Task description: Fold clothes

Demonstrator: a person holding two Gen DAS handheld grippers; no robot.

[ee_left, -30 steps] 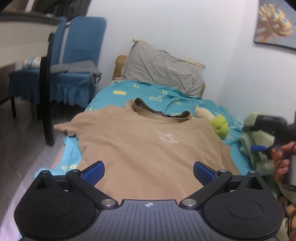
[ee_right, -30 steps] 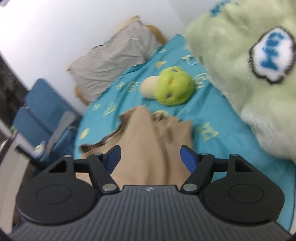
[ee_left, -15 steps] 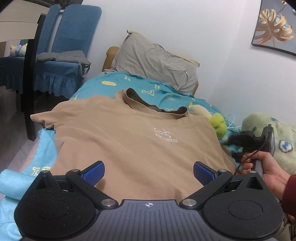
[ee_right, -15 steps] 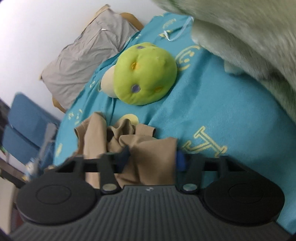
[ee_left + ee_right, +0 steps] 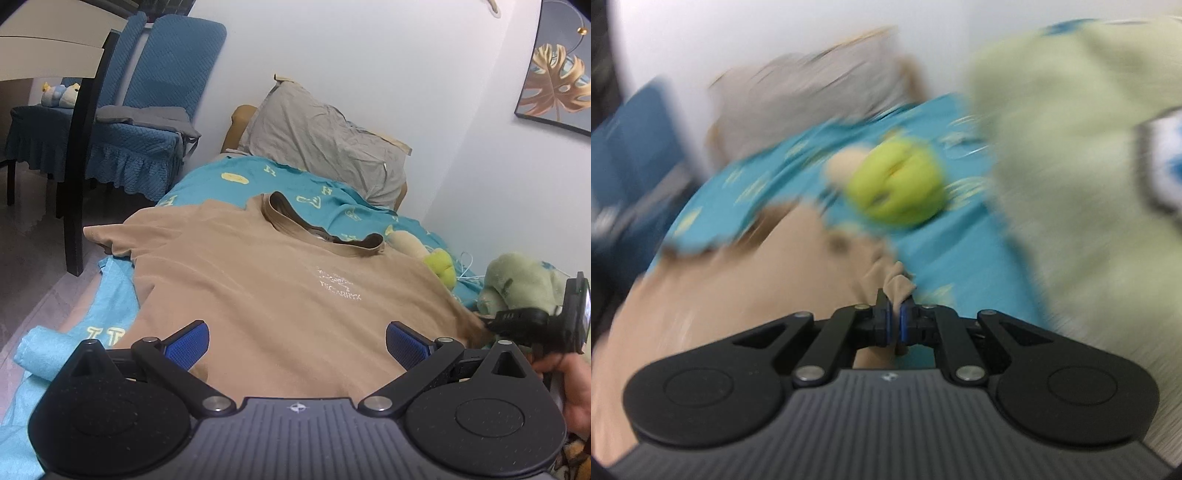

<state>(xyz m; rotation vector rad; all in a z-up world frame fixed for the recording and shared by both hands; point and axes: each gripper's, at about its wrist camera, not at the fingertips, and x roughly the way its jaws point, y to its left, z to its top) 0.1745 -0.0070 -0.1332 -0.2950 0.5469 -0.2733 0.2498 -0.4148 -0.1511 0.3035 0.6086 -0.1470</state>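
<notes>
— Looking along the left claw [image 5: 297, 341], where does the tan T-shirt [image 5: 266, 295] lie?
— Dead ahead at twelve o'clock, flat on the bed [image 5: 325, 192]; its long axis runs hem-near to collar-far, collar pointing at one o'clock. That claw's fingers stand wide apart over the hem.
— And the right claw [image 5: 894, 325]?
— Clamped on the shirt's right sleeve [image 5: 895, 286], so it is likely nearer for the fold toward nine o'clock.

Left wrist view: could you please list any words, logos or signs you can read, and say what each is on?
T-shirt: white chest print, roughly "ARC'TERYX", too distorted to be sure.
Sheet: scattered yellow letters, including "H" and "T".
Left gripper: a small star mark on its body, no words.
Painting: no text.
</notes>
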